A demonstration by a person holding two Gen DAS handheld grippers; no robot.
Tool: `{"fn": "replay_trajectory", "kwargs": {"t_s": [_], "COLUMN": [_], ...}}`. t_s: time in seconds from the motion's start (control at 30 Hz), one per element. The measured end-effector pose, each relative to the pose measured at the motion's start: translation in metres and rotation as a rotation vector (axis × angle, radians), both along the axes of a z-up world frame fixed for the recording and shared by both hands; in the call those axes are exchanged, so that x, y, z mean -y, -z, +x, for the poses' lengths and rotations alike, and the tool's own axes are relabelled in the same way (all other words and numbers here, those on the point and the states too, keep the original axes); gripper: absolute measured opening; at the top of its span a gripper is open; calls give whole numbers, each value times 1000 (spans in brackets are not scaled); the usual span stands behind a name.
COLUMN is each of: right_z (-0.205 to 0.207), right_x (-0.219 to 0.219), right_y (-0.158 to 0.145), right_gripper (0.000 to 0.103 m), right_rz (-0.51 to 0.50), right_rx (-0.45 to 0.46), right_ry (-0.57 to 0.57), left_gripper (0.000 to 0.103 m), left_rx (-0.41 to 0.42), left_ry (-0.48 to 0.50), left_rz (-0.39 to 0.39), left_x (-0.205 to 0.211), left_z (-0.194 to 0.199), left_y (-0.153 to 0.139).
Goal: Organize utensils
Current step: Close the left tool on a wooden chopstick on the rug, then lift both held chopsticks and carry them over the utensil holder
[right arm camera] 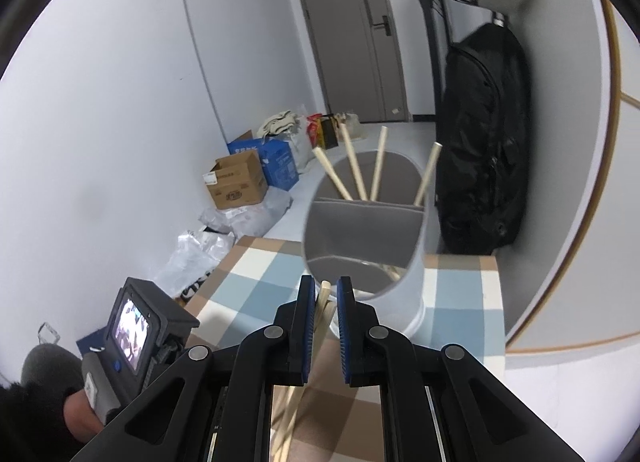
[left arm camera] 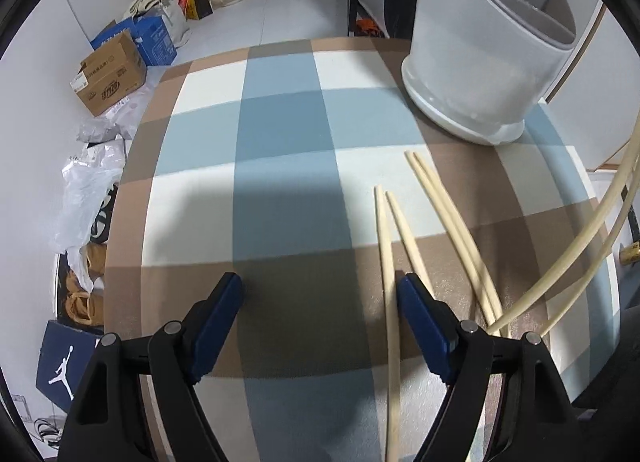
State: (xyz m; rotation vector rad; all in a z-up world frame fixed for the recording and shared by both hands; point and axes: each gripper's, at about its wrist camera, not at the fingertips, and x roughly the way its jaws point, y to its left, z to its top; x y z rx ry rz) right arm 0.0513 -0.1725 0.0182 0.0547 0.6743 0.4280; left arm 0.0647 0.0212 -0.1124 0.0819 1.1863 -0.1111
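A white utensil holder point(left arm camera: 480, 58) with grey dividers stands at the far right of the checked table; it also shows in the right wrist view point(right arm camera: 360, 230) with several chopsticks point(right arm camera: 352, 166) upright in its back compartment. Several loose chopsticks point(left arm camera: 452, 226) lie on the cloth. My left gripper point(left arm camera: 320, 294) is open and empty, low over the table, with one chopstick point(left arm camera: 388, 286) just inside its right finger. My right gripper point(right arm camera: 324, 302) is raised near the holder and shut on a pair of chopsticks point(right arm camera: 323, 308), which also arc through the left wrist view point(left arm camera: 592, 238).
The checked tablecloth point(left arm camera: 280, 134) covers the table; its left edge drops to the floor. Cardboard boxes point(left arm camera: 112, 74), plastic bags point(left arm camera: 88, 190) and a shoe box point(left arm camera: 64, 366) lie on the floor left. A black bag point(right arm camera: 480, 150) hangs right of the holder. The left gripper's camera unit point(right arm camera: 136, 330) is at lower left.
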Motion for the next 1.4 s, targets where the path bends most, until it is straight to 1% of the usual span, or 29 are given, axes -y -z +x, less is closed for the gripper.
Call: {"fn": "replay_trajectory", "kwargs": {"t_s": [0.07,0.13,0.17,0.23,0.27,0.3,0.33,0.37,0.47,0.53,0.63,0.67,0.77,0.83,0.97,1.03,1.1,1.17,1.27,1.4], "right_z": [0,3,4,5,5,7,11,15,27,33,37,38,35,31,15,7,-1,-5,-12,-16], "right_x": [4,8,10,13,15,16,18,20,27,32,37,40,46,51,52,51,49,44,38,32], "right_y": [3,9,14,23,28,34,44,52,78,92,104,106,101,94,68,54,43,33,21,3], "right_gripper": [10,10,10,10,10,10,9,10,10,10,10,10,9,9,7,7,7,6,6,4], "right_rz": [-6,-6,-5,2,2,0,2,9,38,44,80,90,117,133,145,139,130,121,115,111], "right_rx": [-22,-57,-75,-117,-137,-159,-200,-234,-344,-403,-463,-470,-448,-417,-308,-245,-192,-149,-96,-36], "right_ry": [-6,-7,-3,5,10,14,23,38,80,98,117,123,145,151,138,127,114,101,83,63], "left_gripper": [67,52,48,27,22,12,4,3,2,2,2,2,2,2,2,1,1,1,1,1], "left_rx": [8,12,14,13,13,9,5,2,-20,-31,-43,-45,-48,-47,-40,-29,-18,13,81,190], "left_ry": [10,28,35,52,58,68,73,64,18,-3,-16,-15,-12,-15,-37,-41,-47,-65,-88,-119], "left_rz": [4,-3,-6,-19,-20,-26,-36,-48,-117,-141,-145,-139,-115,-114,-151,-146,-159,-168,-183,-241], "left_x": [3,5,5,7,8,9,9,8,-3,-8,-7,-6,-3,-2,-5,-6,-9,-13,-17,-29], "left_z": [3,4,5,6,7,9,11,14,20,23,26,27,32,35,38,38,36,32,25,7], "left_y": [-1,-2,-2,-3,-3,-3,-2,-2,-1,0,1,1,1,2,2,1,-2,-8,-23,-52]}}
